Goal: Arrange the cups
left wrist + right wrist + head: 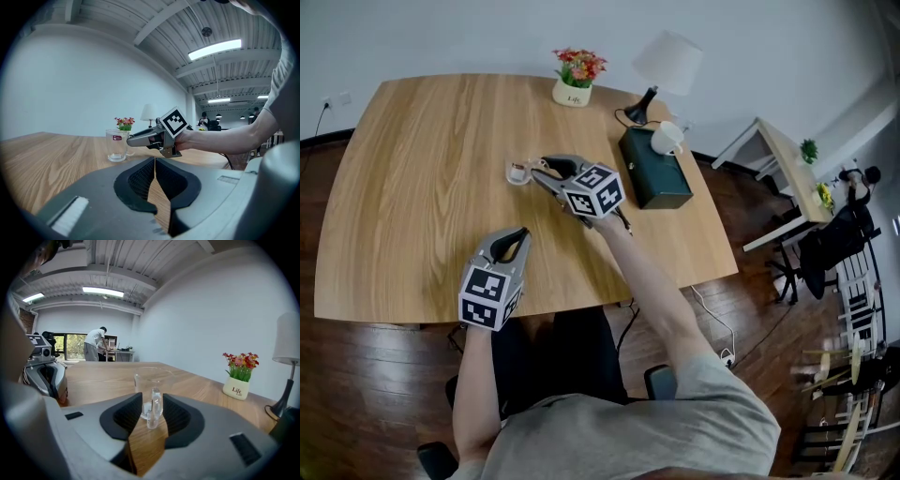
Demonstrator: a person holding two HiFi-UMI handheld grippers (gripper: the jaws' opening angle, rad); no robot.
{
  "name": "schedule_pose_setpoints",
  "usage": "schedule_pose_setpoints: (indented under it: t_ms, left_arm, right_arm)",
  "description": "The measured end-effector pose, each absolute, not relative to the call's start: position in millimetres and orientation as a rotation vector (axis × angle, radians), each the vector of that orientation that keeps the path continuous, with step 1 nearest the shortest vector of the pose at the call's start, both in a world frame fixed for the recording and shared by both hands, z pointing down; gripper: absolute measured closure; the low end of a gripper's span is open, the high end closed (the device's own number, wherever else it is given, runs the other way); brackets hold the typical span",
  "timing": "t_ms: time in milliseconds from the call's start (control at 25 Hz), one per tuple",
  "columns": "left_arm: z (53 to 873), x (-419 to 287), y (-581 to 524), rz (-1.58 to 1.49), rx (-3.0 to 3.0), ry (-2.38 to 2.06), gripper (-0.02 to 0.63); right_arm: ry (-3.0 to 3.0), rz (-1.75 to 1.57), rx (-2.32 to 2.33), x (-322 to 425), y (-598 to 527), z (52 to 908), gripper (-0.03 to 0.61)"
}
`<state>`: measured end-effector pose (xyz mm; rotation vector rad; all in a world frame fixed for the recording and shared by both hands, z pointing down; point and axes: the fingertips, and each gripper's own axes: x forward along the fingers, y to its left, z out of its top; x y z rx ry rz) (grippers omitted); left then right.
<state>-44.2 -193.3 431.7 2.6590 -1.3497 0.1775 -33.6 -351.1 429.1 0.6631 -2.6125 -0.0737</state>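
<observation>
A clear glass cup [518,172] with a handle stands upright on the wooden table [422,159]. My right gripper [537,170] reaches it from the right. In the right gripper view the cup's handle [153,409] stands between the pads of the right gripper [152,405], which sit close on both sides with a thin gap showing; the jaws are open. The left gripper view shows the cup [116,145] and the right gripper [131,139] at its side. My left gripper [517,235] rests near the table's front edge, shut and empty [154,164]. A white cup [666,138] lies on a dark box.
A dark green box [661,178] sits at the table's right side, with a lamp [661,70] behind it. A white pot of flowers [574,82] stands at the far edge. A white desk [787,159] is to the right. A person [96,345] stands far off.
</observation>
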Motion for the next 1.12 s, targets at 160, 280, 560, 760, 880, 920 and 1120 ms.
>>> schedule_pose_setpoints:
  t_ms: [160,280,560,760,880,920,1120]
  left_arm:
    - [432,-44,-192,0.176,2.657,-1.349,0.592]
    - [431,-43,-193,0.176,2.659,-1.347,0.592]
    - [430,-48,-193,0.175,2.667,-1.339,0.592]
    - [428,-55,-193,0.166,2.656,-1.356,0.592]
    - [427,-51,-194,0.166,2.656,-1.354,0.592]
    - [426,-49,-194,0.166,2.658,-1.351,0.592]
    - [426,-47,-193,0.174,2.662,-1.344,0.592]
  right_arm:
    - [-2.607,-0.063,0.671,-33,-351,429,0.513]
    - [-2.625,-0.041,0.695,-29,-349,425,0.520]
    - [-2.692,0.021,0.827,2,-339,417,0.522]
    - [-2.780,0.040,0.945,49,-327,377,0.522]
    - [-2.787,0.002,1.027,96,-316,348,0.522]
    - [-2.776,-0.013,1.066,116,-314,340,0.522]
    - [-2.627,-0.054,1.342,229,-325,310,0.522]
